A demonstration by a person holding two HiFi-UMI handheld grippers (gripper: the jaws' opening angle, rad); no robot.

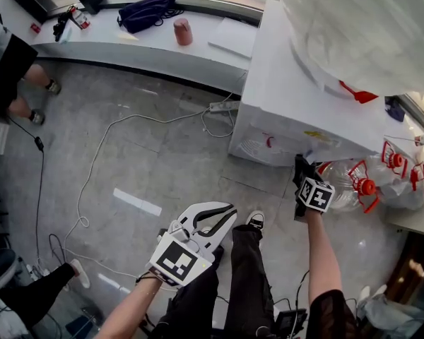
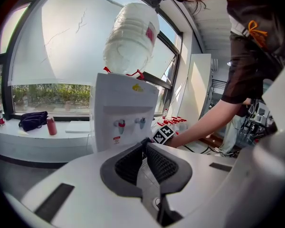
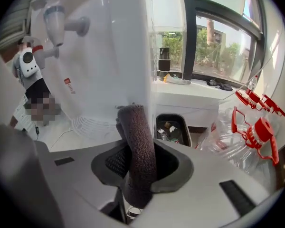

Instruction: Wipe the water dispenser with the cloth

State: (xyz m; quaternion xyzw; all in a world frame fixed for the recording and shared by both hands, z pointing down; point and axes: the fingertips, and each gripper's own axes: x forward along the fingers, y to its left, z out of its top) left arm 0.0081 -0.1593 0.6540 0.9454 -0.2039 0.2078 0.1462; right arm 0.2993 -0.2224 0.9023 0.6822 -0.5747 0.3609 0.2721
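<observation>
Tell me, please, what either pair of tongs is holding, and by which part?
Right tongs clamp the dark brown terry cloth around its middle; left tongs are shut, empty.

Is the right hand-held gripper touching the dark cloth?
Touching. The right gripper view shows the right hand-held gripper pinching the cloth between its jaws.

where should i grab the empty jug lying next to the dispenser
Probably the red handle at the neck of the empty jug: it loops clear of the thin crumpled body. Come from the cap end, since it lies on its side.
</observation>
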